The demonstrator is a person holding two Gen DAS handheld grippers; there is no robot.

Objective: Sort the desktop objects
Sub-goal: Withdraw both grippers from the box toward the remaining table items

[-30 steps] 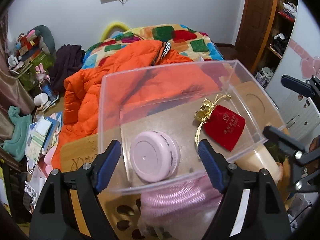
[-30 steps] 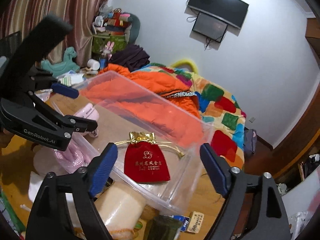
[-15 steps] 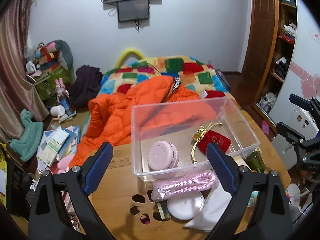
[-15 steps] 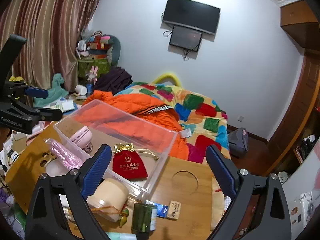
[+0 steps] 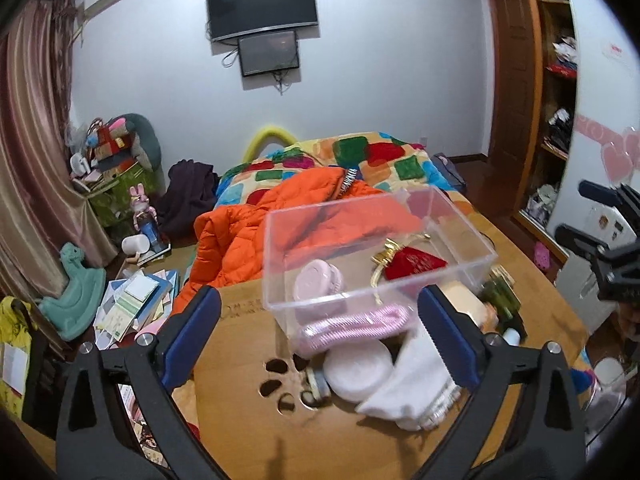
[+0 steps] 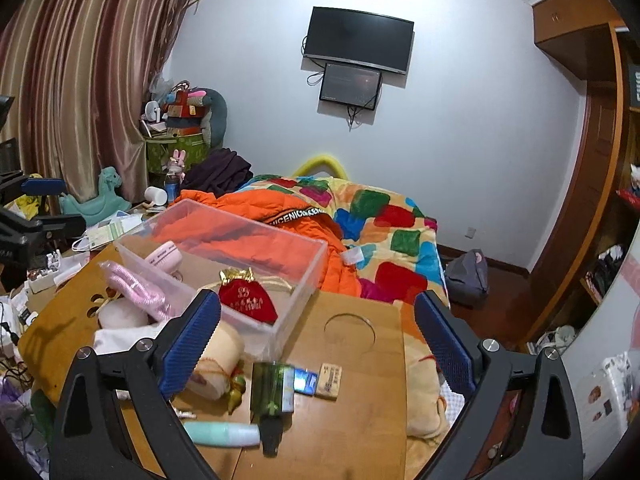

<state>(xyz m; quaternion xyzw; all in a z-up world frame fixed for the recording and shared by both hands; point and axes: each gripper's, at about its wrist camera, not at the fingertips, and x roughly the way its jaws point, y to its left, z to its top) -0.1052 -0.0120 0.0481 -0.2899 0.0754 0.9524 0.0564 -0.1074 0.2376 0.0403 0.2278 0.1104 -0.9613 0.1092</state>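
Note:
A clear plastic bin (image 5: 276,240) (image 6: 304,276) stands on the wooden table (image 5: 248,412) (image 6: 360,412). It holds a pink round case (image 5: 318,286) (image 6: 162,255) and a red velvet pouch (image 5: 414,264) (image 6: 248,306). In front of it lie a pink braided cord (image 5: 356,326) (image 6: 134,286), a pale round compact (image 5: 356,370), a white cloth (image 5: 416,388), a cream roll (image 6: 218,360), a green bottle (image 6: 272,392) and a mint tube (image 6: 222,434). My left gripper (image 5: 320,340) is open and empty, short of the bin. My right gripper (image 6: 318,344) is open and empty above the table.
A bed with an orange jacket (image 5: 256,236) and a patchwork quilt (image 6: 384,216) lies behind the table. Small boxes (image 6: 316,380) lie by the green bottle. Papers and toys (image 5: 132,300) clutter the floor at left. A wooden shelf (image 5: 556,120) stands at right.
Both grippers have pulled back and up from the bin, so it looks smaller and more of the table shows. Both stay open and empty.

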